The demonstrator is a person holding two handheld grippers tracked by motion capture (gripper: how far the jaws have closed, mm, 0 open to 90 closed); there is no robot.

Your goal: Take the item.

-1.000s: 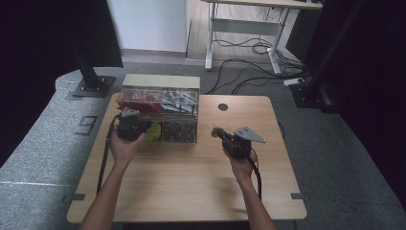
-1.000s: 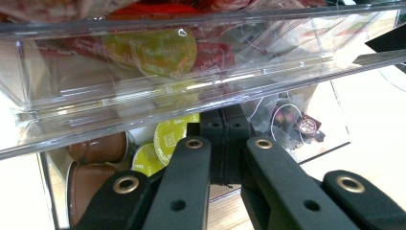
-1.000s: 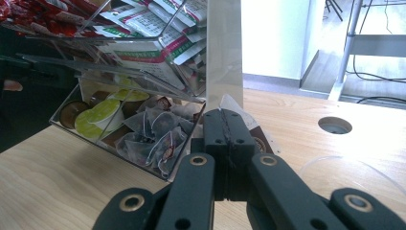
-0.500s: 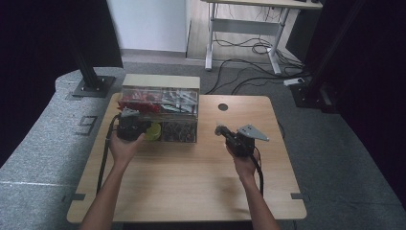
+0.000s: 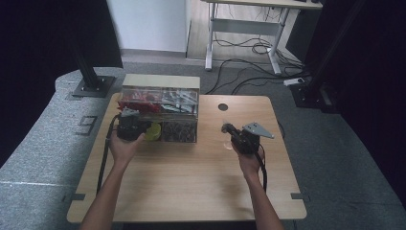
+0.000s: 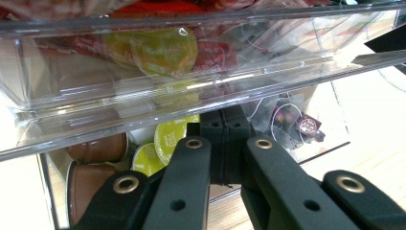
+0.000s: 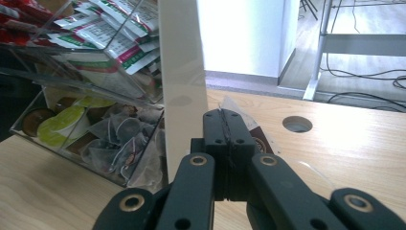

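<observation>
In the high view I see the clear organiser box (image 5: 160,115) at the upper left of the wooden table (image 5: 191,187), with my left gripper (image 5: 128,127) pressed against its lower left front. Along my left gripper (image 6: 225,143) the jaws meet with no gap, their tips inside the open lower tray beside the yellow-green capsules (image 6: 165,143) and brown capsules (image 6: 93,177); nothing sits between them.

My right gripper (image 5: 229,130) is at centre right of the high view, well apart from the box. In its own view the right gripper (image 7: 225,139) has its jaws together, and a thin clear tea sachet (image 7: 258,141) with a dark label seems pinched at the tips, though the film is hard to make out. The sachet hangs above the table near the round cable hole (image 7: 297,124).
</observation>
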